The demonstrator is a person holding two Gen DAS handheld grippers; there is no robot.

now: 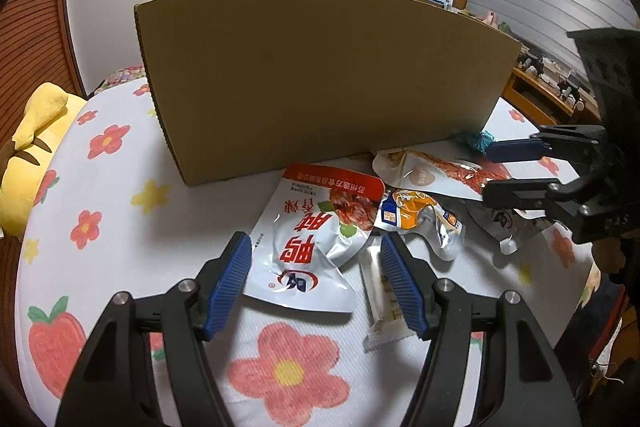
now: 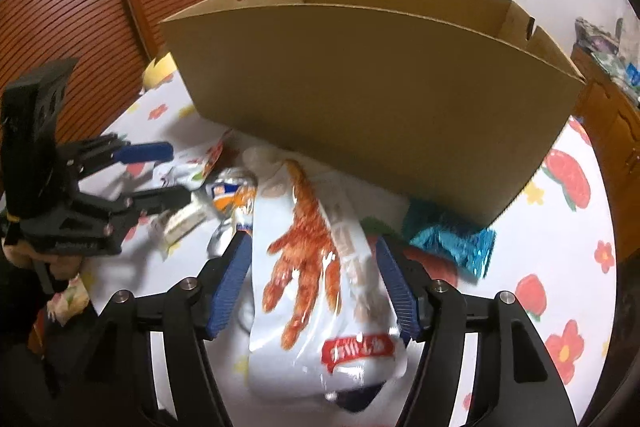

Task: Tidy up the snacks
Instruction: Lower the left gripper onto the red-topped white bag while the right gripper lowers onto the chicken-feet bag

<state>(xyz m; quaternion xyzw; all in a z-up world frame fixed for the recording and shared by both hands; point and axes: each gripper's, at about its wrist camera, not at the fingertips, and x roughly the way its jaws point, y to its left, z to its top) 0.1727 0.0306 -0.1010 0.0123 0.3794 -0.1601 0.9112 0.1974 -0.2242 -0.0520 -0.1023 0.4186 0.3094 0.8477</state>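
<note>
Two pairs of tongs stand spread: the right gripper (image 2: 316,287) straddles the chicken-foot pouch (image 2: 320,279) without pinching it, as far as the blur lets me judge, and the left gripper (image 1: 316,283) hangs open over the red-and-white pouch (image 1: 316,239). Both lie on the flowered cloth (image 1: 120,195) just before the cardboard box (image 2: 360,99). Such glossy film packs look light, limp and slippery, so I would grip across the flat middle or a sealed edge.
</note>
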